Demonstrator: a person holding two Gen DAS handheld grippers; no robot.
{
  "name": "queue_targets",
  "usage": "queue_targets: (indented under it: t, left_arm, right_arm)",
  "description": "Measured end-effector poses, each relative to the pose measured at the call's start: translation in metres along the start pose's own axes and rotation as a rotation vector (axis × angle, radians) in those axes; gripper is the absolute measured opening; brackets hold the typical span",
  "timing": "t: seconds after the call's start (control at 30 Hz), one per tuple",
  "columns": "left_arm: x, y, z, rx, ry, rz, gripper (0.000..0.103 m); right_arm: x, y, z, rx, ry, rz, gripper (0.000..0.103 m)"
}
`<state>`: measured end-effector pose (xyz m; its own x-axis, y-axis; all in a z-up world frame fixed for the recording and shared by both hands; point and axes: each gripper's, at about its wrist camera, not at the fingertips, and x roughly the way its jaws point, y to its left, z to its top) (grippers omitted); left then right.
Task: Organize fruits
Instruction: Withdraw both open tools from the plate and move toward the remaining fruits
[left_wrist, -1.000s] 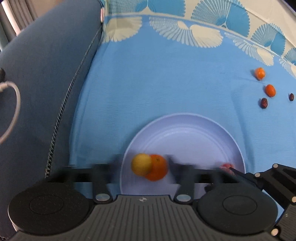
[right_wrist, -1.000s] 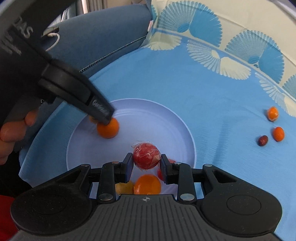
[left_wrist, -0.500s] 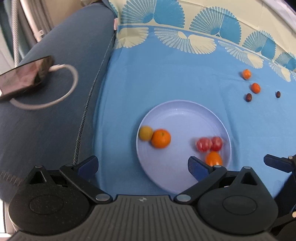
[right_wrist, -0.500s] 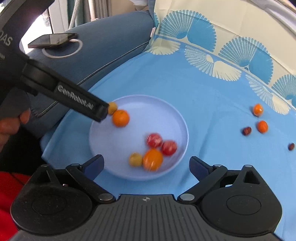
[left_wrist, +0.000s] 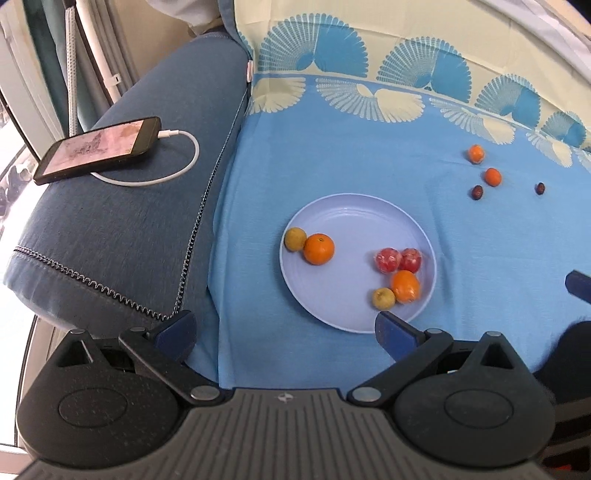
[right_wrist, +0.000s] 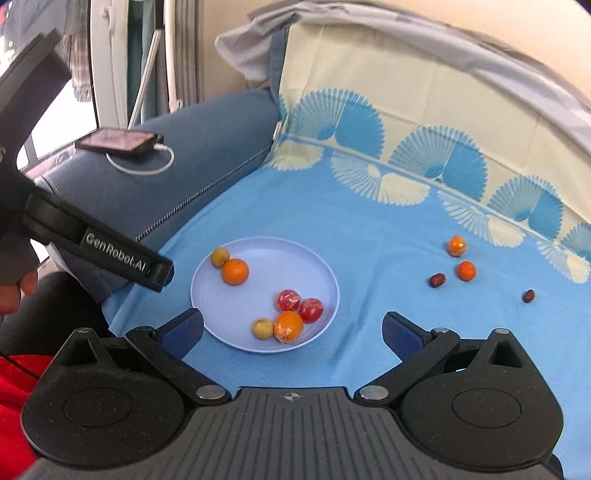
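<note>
We've got both grippers tilted down above the near edge of the blue cloth (left_wrist: 332, 166). The left gripper (left_wrist: 284, 328) is wide open, holding nothing. The right gripper (right_wrist: 291, 328) has just been opening, empty too. Six fruits sit in the plate (right_wrist: 295, 254); four more (right_wrist: 466, 270) lie farther right.

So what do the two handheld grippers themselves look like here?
Both are black plastic: ribbed body, two round discs, linkage arms with silver pivots, blue finger pads. The left gripper, in the right wrist view, bears white "GenRobot.AI" lettering. Red clothing shows beside it.
</note>
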<state>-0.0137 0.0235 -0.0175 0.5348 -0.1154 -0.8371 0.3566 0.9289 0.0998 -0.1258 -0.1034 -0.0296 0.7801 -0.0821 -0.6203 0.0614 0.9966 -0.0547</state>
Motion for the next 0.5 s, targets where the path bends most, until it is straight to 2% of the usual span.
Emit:
queue_targets:
  t: [0.23, 0.5]
  left_arm:
    - [-0.022, -0.014, -0.010, 0.049, -0.041, 0.012, 0.103]
    - [-0.036, -0.017, -0.015, 0.058, -0.067, 0.019, 0.103]
  right_arm:
    - [-0.025, -0.003, -0.005, 0.014, -0.058, -0.014, 0.102]
    - [-0.042, -0.002, -0.008, 0.012, -0.094, -0.024, 0.102]
